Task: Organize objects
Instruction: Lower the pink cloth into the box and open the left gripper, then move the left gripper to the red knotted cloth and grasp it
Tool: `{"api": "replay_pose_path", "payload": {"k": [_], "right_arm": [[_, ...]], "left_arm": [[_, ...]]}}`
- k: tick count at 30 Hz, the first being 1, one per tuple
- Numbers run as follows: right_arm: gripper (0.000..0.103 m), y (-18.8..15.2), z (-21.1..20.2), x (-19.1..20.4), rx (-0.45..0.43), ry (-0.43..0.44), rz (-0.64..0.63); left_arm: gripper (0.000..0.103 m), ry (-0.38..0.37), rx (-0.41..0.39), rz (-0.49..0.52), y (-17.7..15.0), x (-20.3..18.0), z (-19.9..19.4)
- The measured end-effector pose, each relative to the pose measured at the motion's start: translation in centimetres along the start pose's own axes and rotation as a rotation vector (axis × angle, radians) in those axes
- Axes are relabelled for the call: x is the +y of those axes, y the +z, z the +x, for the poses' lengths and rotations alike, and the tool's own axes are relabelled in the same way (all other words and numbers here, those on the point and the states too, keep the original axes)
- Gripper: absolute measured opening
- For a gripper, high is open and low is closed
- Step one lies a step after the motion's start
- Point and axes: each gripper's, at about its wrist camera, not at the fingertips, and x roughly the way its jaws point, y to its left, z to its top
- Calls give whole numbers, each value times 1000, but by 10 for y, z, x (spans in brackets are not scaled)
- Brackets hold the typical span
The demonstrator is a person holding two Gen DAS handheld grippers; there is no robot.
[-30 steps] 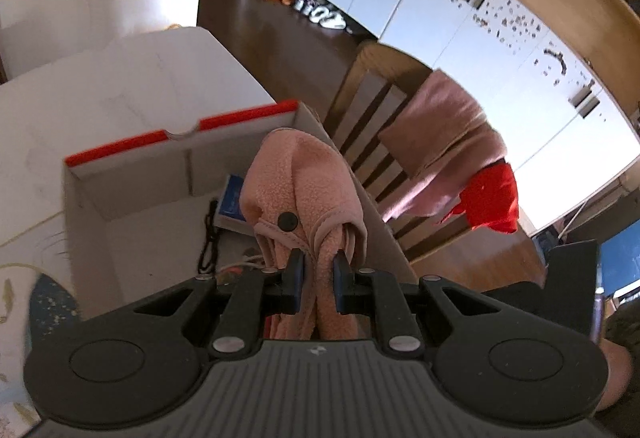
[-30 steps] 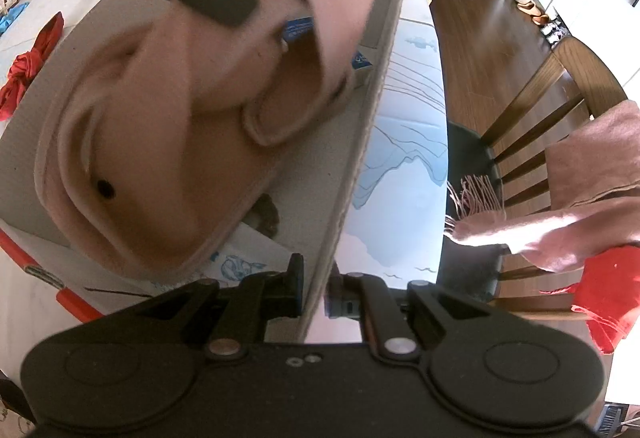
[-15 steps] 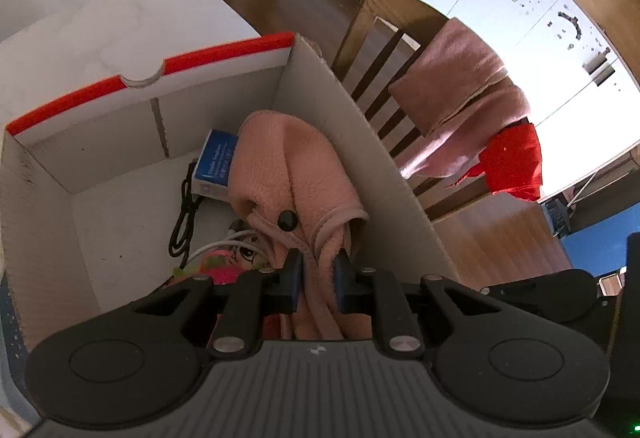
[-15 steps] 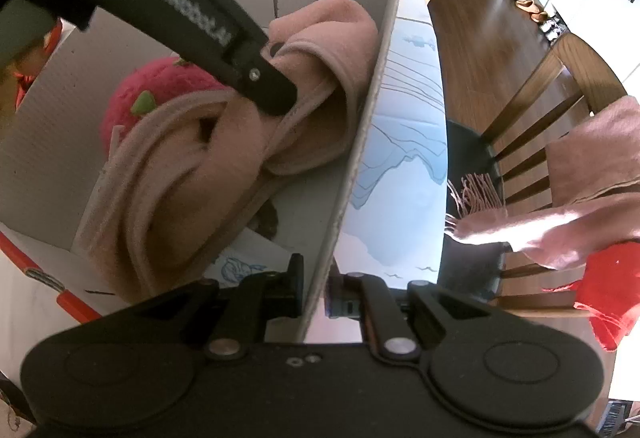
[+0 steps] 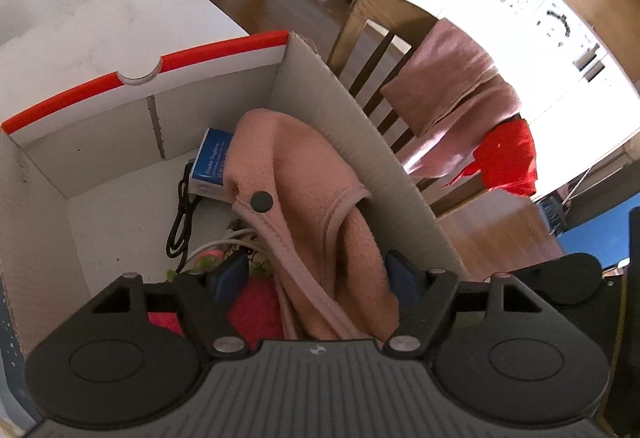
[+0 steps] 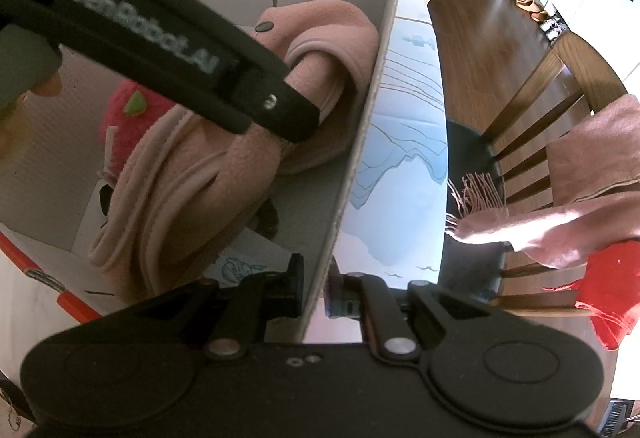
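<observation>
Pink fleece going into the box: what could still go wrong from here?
1. The left tongs are opening, but the pink fleece still lies between the pads and may snag and lift out on withdrawal.
2. The fleece piles against the box side wall and on the pink plush toy, so it could spill over.
3. The right tongs pinch that thin wall; tugging may tilt the box.

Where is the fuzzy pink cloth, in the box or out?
In. The fuzzy pink fleece cloth lies inside the white cardboard box, against its side wall.
</observation>
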Motion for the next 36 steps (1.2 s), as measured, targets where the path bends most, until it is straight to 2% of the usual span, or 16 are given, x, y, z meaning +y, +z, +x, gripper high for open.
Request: {"api": "replay_pose_path", "payload": {"k": [7,18,23,33,36], "right_arm": [[9,1,-1,2,-1,-1,-4],[9,2,-4,3,-2,-6,-17],[9,3,-10,3,-11,-4,-14],[9,3,-22,5,-27,-5,-14],[8,5,-26,6,-33,-15,-17]], "left_arm": [[74,4,-45,7,-8,2,-22],[74,18,-159,0,-23,8,-78],[74,22,-215,-36,-41,20,-109],[76,141,-313,-193,-88,82,-166],[76,207,-328,-238,-102,105,-180]]}}
